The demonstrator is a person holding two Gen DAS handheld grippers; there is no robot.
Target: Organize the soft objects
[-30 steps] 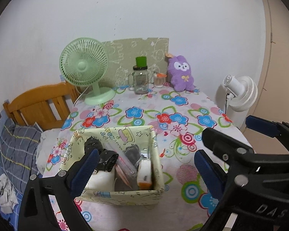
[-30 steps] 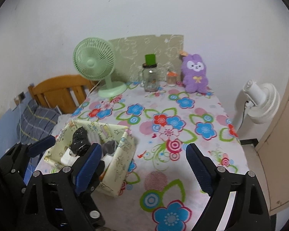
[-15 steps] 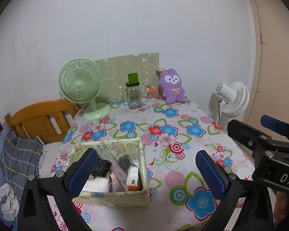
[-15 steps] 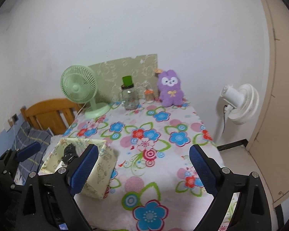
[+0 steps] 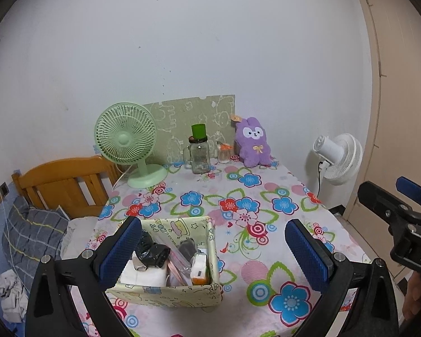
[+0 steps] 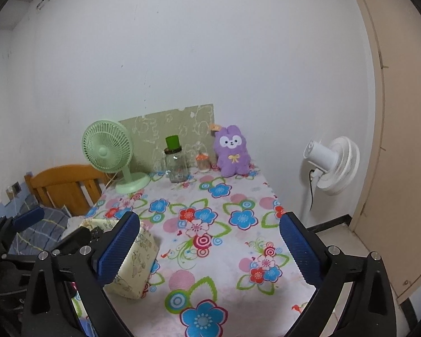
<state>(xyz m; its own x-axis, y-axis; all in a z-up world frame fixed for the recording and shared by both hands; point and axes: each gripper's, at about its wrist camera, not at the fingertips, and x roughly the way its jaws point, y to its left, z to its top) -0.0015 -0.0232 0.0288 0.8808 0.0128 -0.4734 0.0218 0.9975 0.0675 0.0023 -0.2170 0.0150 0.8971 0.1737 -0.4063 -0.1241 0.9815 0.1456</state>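
A purple plush rabbit (image 5: 253,141) sits upright at the table's far edge against the wall; it also shows in the right wrist view (image 6: 233,150). A pale green fabric storage box (image 5: 165,295) stands near the front left of the table, holding a black item, a white item and an orange-white item; its side shows in the right wrist view (image 6: 137,264). My left gripper (image 5: 212,247) is open and empty above the box's near side. My right gripper (image 6: 207,248) is open and empty over the table's front.
A green desk fan (image 5: 126,143), a glass jar with a green cup on its lid (image 5: 198,154) and a small jar (image 5: 224,153) stand at the back. A white floor fan (image 5: 336,158) is right of the flowered table (image 5: 266,196). A wooden bed head (image 5: 64,182) is at left.
Both grippers have pulled back and up from the table, so the box and plush look smaller and farther. Both stay open and empty.
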